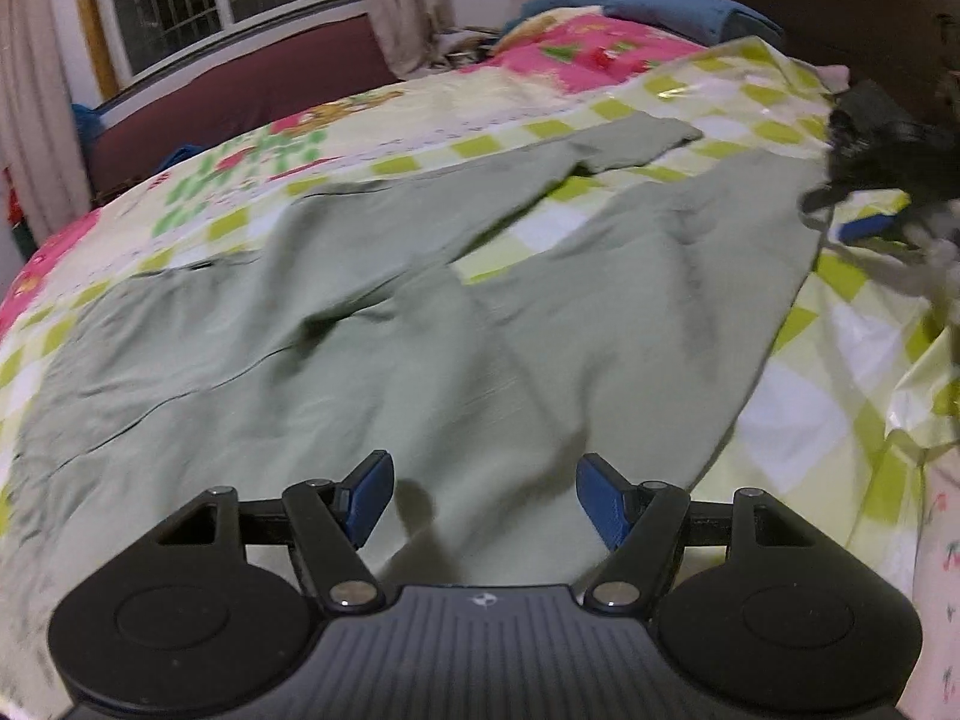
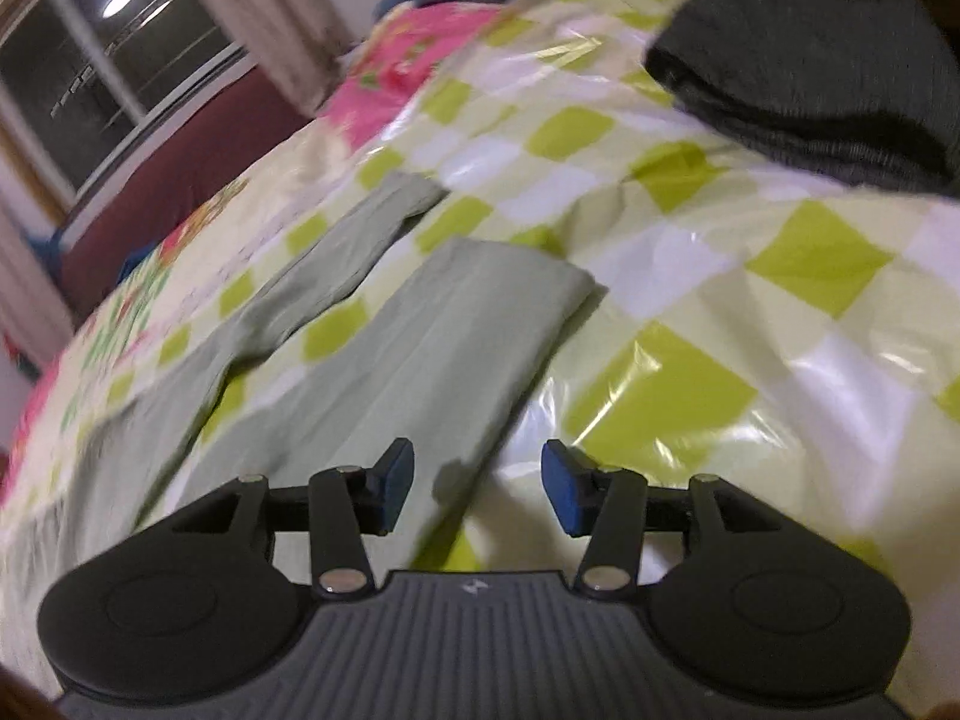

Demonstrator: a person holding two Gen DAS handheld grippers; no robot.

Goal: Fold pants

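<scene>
Pale green pants are spread flat on the checkered sheet, slightly wrinkled. Both legs are splayed apart, one toward one o'clock, the other toward two o'clock, with sheet seen between them. Both cuffs lie flat.

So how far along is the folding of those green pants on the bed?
Barely begun. Done: the pants lie spread on the checkered sheet, two legs apart, no fold visible. In hand: nothing; the left tongs stand open above the fabric, and the right tongs stand open near one leg's edge, empty. Left: probably all of it, laying one leg over the other, then folding lengthwise.
</scene>
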